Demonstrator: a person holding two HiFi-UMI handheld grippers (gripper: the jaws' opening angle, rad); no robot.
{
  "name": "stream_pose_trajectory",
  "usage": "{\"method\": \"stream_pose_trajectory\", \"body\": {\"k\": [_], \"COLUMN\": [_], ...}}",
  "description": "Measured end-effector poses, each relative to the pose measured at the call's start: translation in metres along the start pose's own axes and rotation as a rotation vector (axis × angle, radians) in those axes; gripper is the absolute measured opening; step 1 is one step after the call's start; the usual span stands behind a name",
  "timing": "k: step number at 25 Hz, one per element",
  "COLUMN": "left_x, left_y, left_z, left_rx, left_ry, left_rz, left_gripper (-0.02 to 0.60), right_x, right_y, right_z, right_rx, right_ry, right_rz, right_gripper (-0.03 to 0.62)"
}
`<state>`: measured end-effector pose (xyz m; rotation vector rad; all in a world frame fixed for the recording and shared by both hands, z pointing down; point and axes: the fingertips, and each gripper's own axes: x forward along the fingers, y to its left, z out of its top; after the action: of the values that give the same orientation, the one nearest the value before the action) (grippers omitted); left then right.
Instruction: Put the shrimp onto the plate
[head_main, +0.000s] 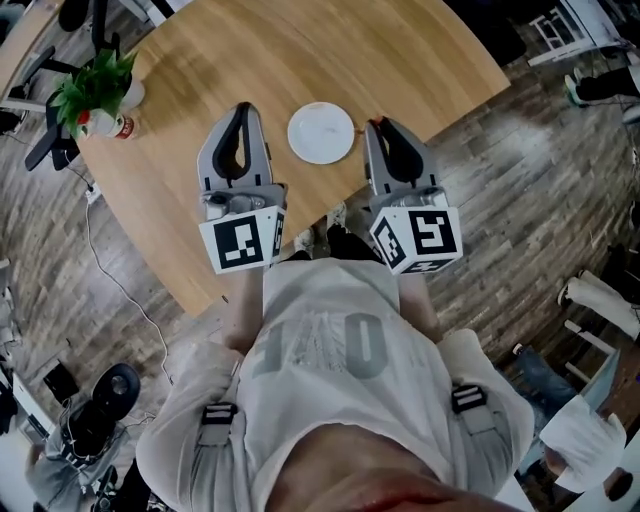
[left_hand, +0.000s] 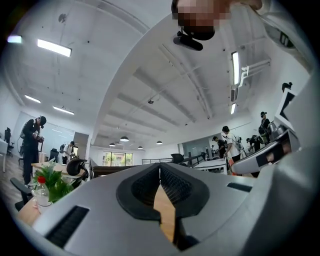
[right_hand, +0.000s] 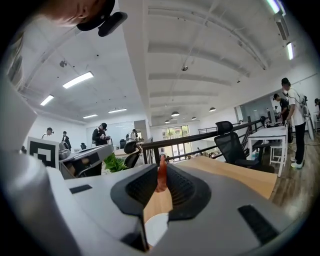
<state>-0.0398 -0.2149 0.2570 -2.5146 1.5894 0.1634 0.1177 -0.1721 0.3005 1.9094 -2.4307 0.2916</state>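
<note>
A white plate (head_main: 320, 132) lies on the round wooden table (head_main: 300, 50), between my two grippers. My right gripper (head_main: 377, 125) hangs just right of the plate's rim, shut on a small orange-red shrimp (right_hand: 161, 175) that sticks up between its tips. In the right gripper view (right_hand: 161, 167), a bit of the white plate (right_hand: 156, 227) shows below the jaws. My left gripper (head_main: 243, 108) is to the left of the plate. Its tips (left_hand: 160, 169) meet with nothing between them, and only table wood shows through the gap lower down.
A potted green plant (head_main: 95, 90) stands at the table's left edge, with a small can beside it. Office chairs and a cable are on the wood floor around the table. Other people stand at desks further back in the room.
</note>
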Motion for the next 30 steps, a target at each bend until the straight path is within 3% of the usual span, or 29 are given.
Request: {"method": "stream_pose_trajectory", "body": {"k": [15,26,30], "left_x": [0.074,0.078,0.072], "left_y": [-0.023,-0.008,0.006], "left_z": [-0.029,-0.042,-0.047], "left_rx": [0.049,0.007,0.006], "left_ry": [0.071,0.111,0.122], "left_rz": [0.077,0.081,0.125], "left_gripper": [0.011,0.011,0.011], "right_x": [0.064,0.093,0.112], "right_y": [-0.061,-0.042,-0.034], "right_z": [-0.022,-0.048,-0.062], "right_rx": [0.026,0.032,0.023], "right_ry": [0.105,0.24,0.277], "right_rz": [0.105,0.134,0.165], "right_gripper": [0.064,0.064,0.064]}}
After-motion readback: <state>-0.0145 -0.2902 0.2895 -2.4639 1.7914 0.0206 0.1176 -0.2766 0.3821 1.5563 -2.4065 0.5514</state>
